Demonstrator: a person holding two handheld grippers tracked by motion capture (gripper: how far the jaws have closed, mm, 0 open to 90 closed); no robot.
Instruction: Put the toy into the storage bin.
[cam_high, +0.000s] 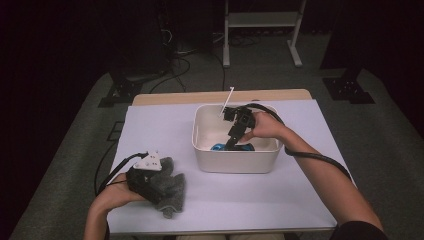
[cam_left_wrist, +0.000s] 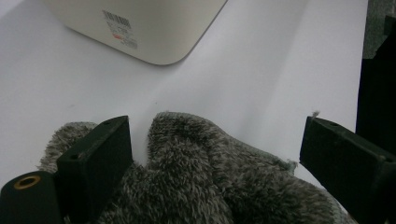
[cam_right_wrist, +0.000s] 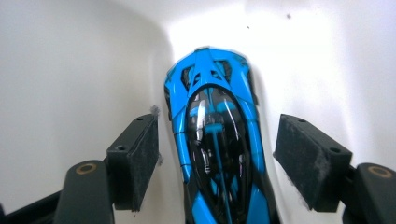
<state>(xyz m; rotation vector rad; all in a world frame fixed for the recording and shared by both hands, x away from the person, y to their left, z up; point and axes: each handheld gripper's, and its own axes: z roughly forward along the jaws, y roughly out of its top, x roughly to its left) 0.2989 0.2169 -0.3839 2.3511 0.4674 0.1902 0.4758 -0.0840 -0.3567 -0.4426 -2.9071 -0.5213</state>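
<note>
Blue toy car (cam_right_wrist: 217, 140) sits between the wide-open right tool (cam_right_wrist: 217, 140) in the white bin (cam_high: 205, 160), frame centre — off-centre closure risks slippage; left tool (cam_left_wrist: 215, 154) wide over grey cloth (cam_left_wrist: 210, 177).

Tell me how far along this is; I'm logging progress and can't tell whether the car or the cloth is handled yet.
Done: the car already lies inside the bin. In hand: the right gripper is down in the bin, jaws open on either side of the car, gripping nothing. Left: the cloth lies on the table outside the bin, with the open left gripper straddling it, not yet clamped.
</note>
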